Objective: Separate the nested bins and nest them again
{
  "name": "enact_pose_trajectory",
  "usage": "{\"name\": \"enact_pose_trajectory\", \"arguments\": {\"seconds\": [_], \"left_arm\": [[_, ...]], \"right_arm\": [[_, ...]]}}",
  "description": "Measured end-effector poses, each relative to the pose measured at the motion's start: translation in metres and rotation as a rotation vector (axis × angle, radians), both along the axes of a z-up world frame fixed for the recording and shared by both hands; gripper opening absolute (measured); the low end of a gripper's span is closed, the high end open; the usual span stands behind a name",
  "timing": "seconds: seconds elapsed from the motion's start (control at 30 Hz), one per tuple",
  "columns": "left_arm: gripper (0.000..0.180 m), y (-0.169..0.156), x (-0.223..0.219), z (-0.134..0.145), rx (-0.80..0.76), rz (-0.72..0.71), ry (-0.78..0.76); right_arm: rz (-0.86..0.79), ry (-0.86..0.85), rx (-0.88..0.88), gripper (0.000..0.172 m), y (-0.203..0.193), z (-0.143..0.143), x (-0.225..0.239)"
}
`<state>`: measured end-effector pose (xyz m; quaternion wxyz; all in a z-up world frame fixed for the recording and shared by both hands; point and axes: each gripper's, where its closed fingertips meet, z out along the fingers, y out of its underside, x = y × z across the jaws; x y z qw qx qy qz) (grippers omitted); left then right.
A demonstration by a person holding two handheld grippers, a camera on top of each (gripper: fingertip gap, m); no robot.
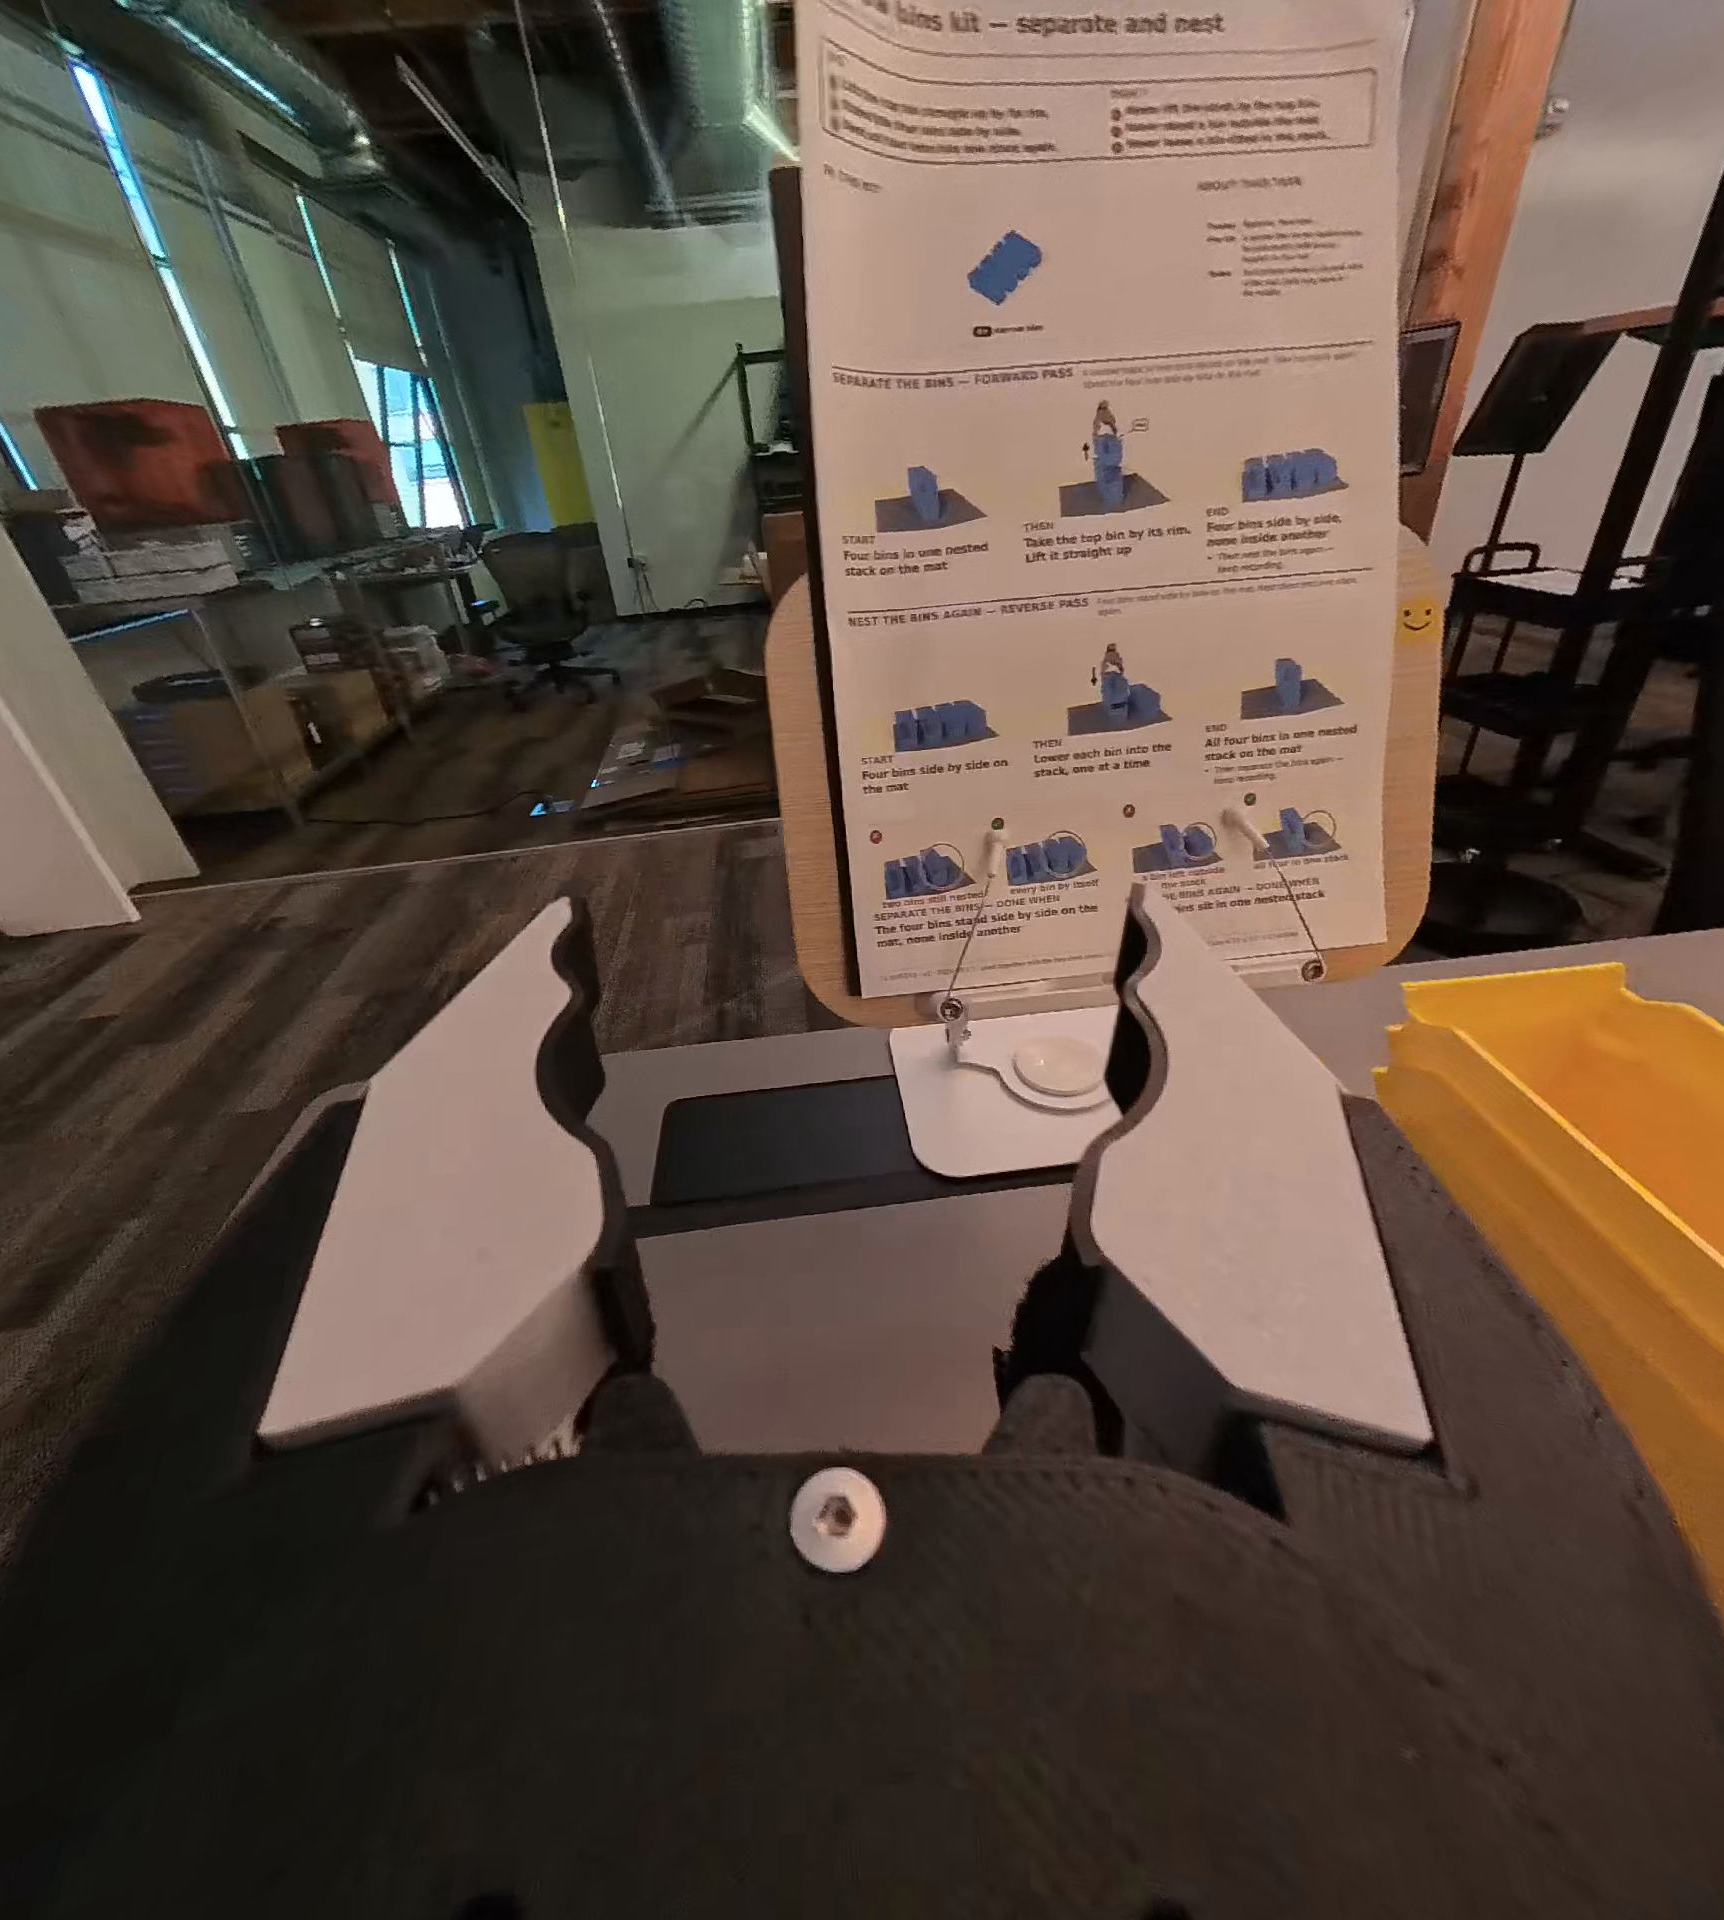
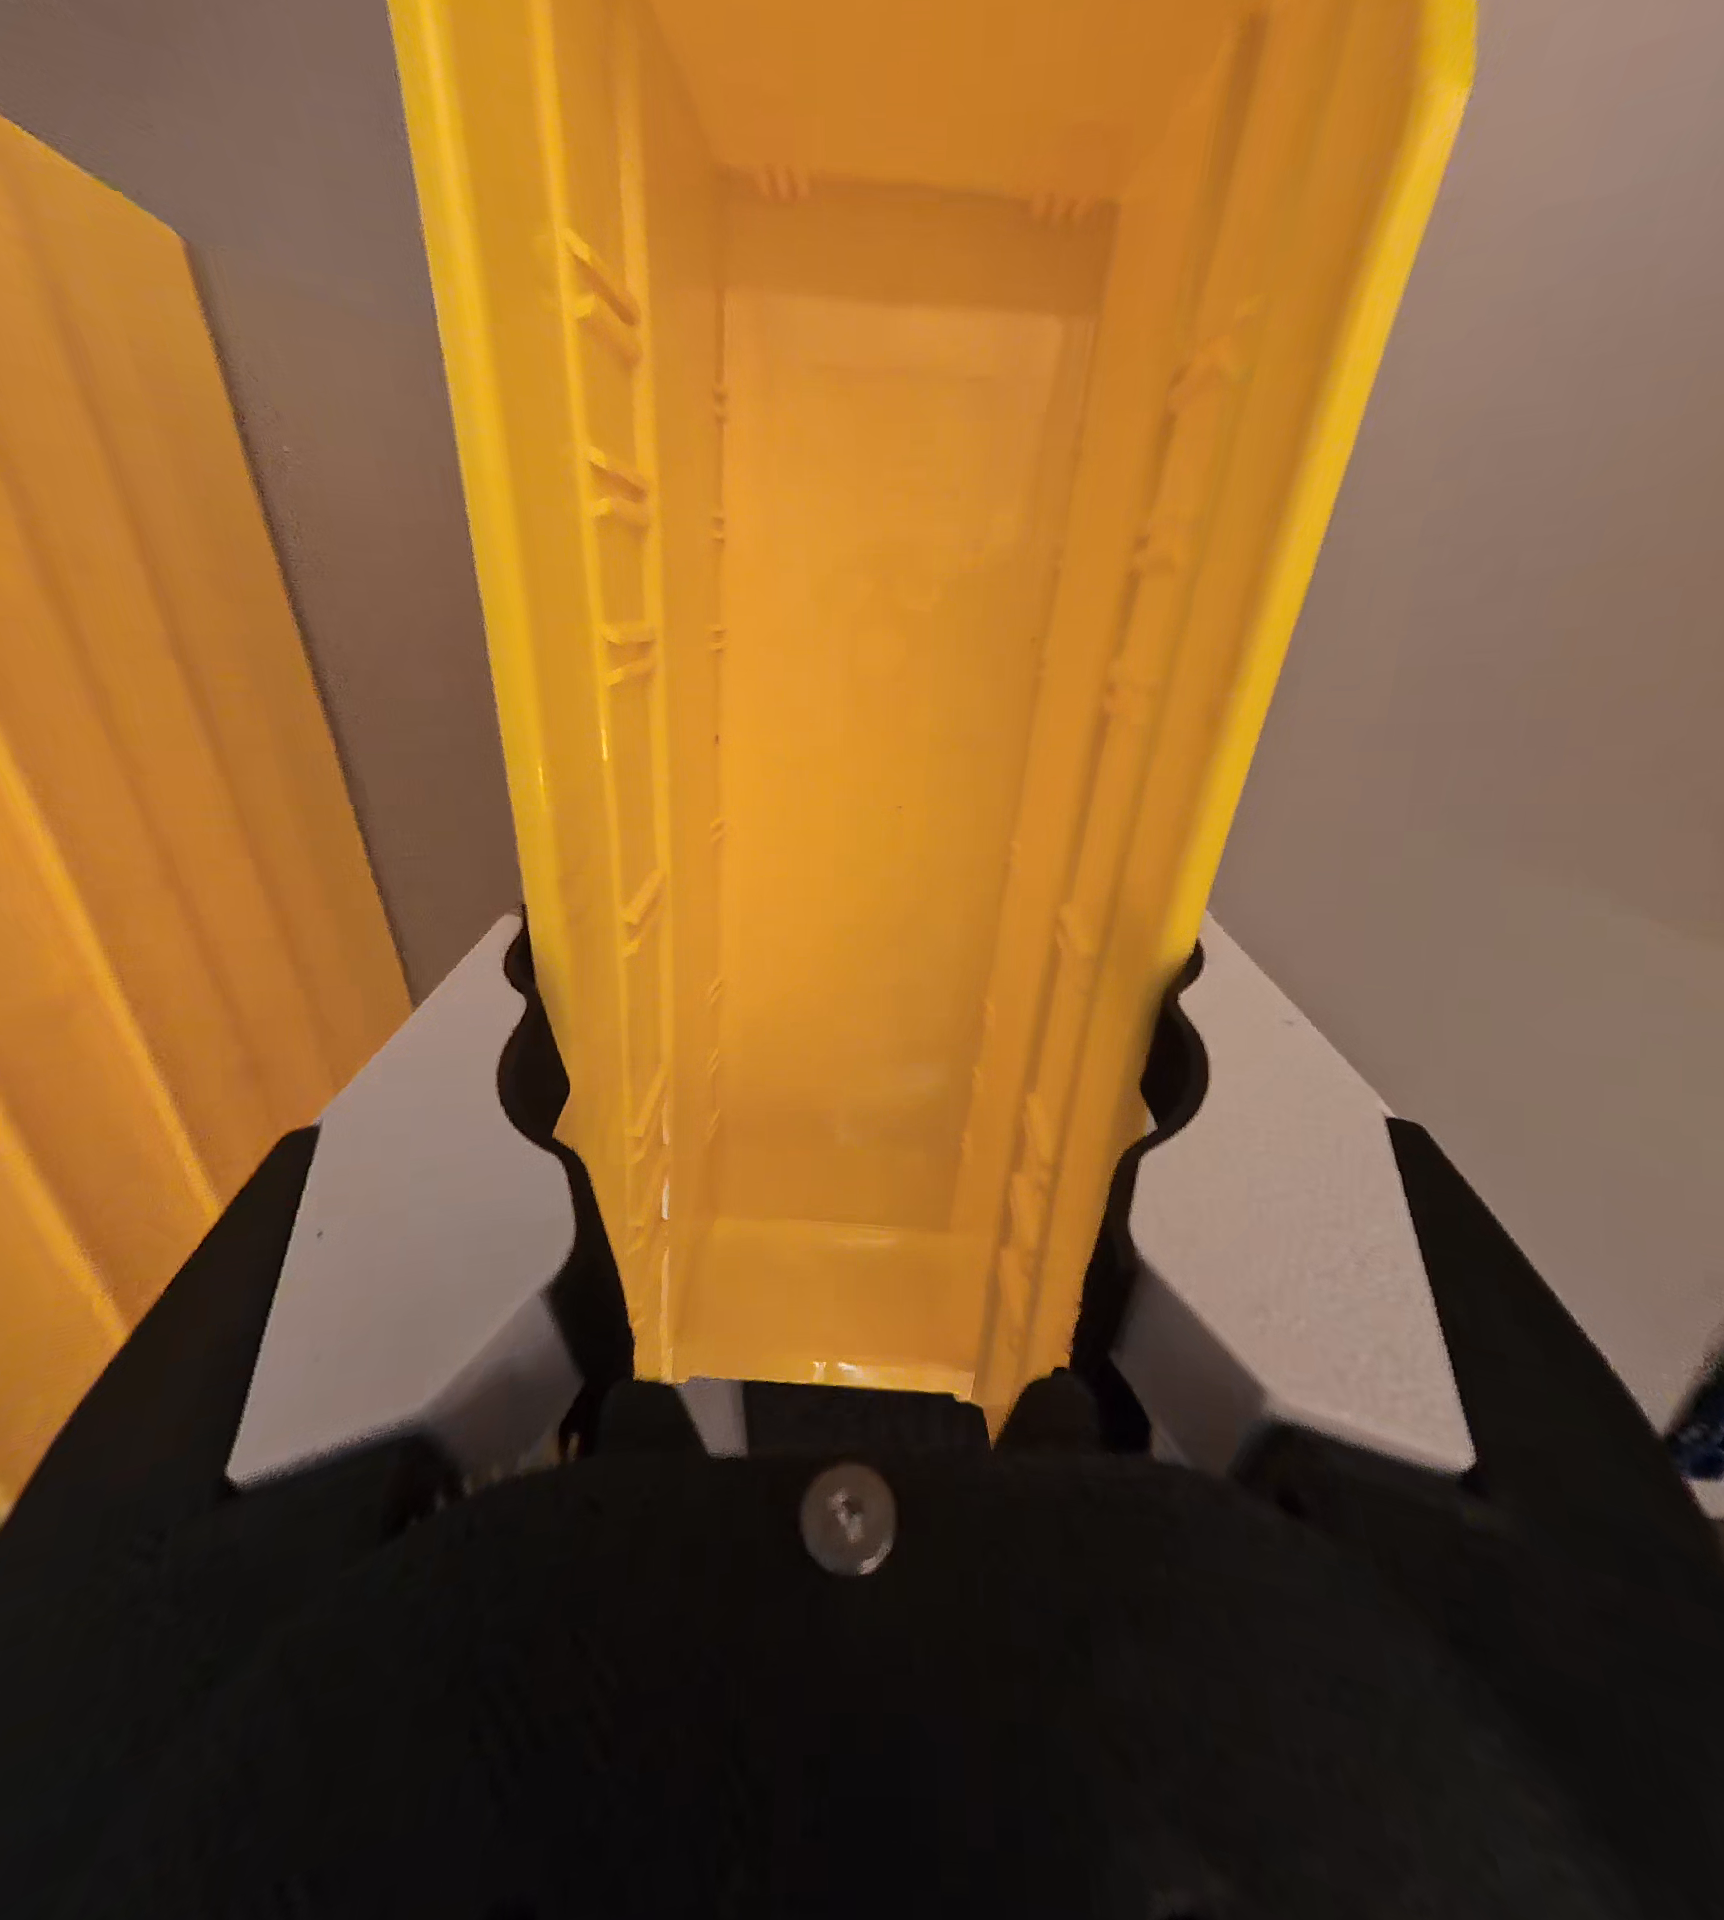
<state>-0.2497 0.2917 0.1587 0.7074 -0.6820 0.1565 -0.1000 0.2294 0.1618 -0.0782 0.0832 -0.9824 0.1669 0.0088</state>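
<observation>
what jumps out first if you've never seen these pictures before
A long yellow bin fills the right wrist view, running away between the right tongs, whose pads sit against its two side walls. In the left wrist view, the left tongs stand open on nothing, facing an instruction sheet propped on a wooden stand, with another yellow bin at right.

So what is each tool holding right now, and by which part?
Right tool: a yellow bin, gripped across its two long outer sides near one end. Left tool: open, nothing held.
</observation>
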Motion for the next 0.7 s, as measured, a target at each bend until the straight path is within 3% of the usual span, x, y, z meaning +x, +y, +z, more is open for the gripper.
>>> {"name": "enact_pose_trajectory", "arguments": {"seconds": [0.13,0.53,0.6,0.7], "left_arm": [[0.100,0.002,0.006,-0.005,-0.016,-0.010,0.032],[0.100,-0.002,0.027,-0.014,-0.046,-0.060,0.079],[0.101,-0.005,0.033,-0.016,-0.056,-0.082,0.085],[0.104,-0.014,0.046,-0.018,-0.084,-0.158,0.063]], "right_arm": [[-0.013,0.013,-0.007,0.120,-0.001,-0.026,0.005],[0.041,-0.012,-0.037,0.129,-0.003,-0.028,0.002],[0.061,-0.012,-0.037,0.133,-0.004,-0.024,0.000],[0.115,-0.017,0.073,0.138,0.005,0.006,-0.005]]}}
